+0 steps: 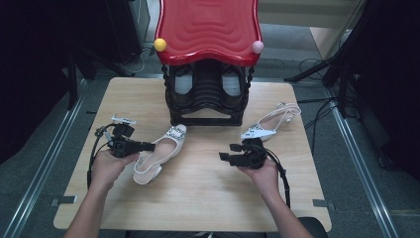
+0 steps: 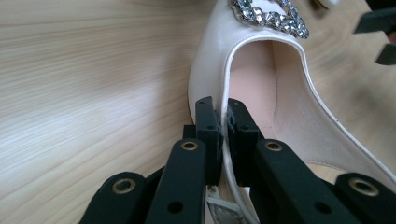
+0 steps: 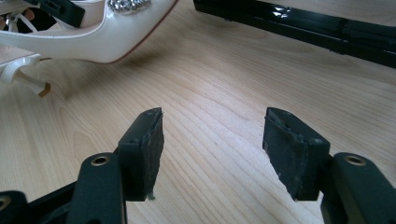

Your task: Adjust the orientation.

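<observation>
Left gripper view: the cream patent heeled shoe with a rhinestone buckle [image 2: 280, 84] lies directly ahead of the left hand-held gripper [image 2: 223, 116], whose jaws are pinched on the shoe's side rim, one pad outside the wall and one inside against the pink lining. In the high view the same shoe [image 1: 161, 152] rests on the light wooden worktop [image 1: 198, 198], toe pointing away from the left hand-held gripper [image 1: 148, 146] and toward the black shoe rack with a red wavy top [image 1: 208, 29]. The right hand-held gripper [image 1: 225, 156] sits well apart to the shoe's other side, its jaws spread wide with bare worktop between them [image 3: 212, 140]. Beyond that gripper, near the rack's foot, lies a second white slingback shoe [image 1: 270, 124].
</observation>
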Motion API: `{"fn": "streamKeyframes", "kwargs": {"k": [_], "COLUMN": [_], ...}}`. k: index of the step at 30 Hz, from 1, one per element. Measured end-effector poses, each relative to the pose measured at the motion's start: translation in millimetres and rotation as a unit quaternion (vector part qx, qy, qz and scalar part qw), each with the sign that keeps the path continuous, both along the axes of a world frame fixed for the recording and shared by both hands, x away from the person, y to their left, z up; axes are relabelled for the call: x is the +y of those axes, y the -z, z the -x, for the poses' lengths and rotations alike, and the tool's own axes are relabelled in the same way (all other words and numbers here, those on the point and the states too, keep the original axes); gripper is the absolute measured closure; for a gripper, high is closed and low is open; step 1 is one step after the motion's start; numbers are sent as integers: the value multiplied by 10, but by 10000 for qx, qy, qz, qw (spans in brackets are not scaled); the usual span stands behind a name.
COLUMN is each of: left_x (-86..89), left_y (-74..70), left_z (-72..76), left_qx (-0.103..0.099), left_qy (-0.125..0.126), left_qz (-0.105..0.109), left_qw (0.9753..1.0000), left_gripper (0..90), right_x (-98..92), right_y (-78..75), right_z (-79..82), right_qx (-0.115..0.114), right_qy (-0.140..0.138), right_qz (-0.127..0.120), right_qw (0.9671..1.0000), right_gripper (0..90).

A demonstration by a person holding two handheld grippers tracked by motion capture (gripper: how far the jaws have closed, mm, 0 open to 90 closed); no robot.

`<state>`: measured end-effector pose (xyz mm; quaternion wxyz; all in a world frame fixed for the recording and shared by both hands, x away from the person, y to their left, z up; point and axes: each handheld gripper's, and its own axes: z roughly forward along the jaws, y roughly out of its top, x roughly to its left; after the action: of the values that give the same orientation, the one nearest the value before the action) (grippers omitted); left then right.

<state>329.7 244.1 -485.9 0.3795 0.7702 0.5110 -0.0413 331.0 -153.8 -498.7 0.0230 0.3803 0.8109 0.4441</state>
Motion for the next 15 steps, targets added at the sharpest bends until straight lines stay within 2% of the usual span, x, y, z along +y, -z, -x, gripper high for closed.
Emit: {"fn": "streamKeyframes", "kwargs": {"k": [6, 11, 15], "left_x": [-270, -478, -626], "left_y": [28, 89, 152], "left_z": [-17, -38, -67], "left_qx": [28, 53, 80], "left_qy": [369, 502, 584], "left_qz": [16, 72, 130], "left_qw": [9993, 9987, 9982], "left_gripper": [861, 861, 853], "right_x": [-28, -20, -9], "right_y": [-1, 2, 25], "right_z": [44, 88, 122], "right_qx": [-31, -132, -97], "right_qy": [25, -15, -1], "right_qz": [6, 54, 92], "right_qw": [10000, 9999, 9999], "right_gripper": [392, 392, 392]}}
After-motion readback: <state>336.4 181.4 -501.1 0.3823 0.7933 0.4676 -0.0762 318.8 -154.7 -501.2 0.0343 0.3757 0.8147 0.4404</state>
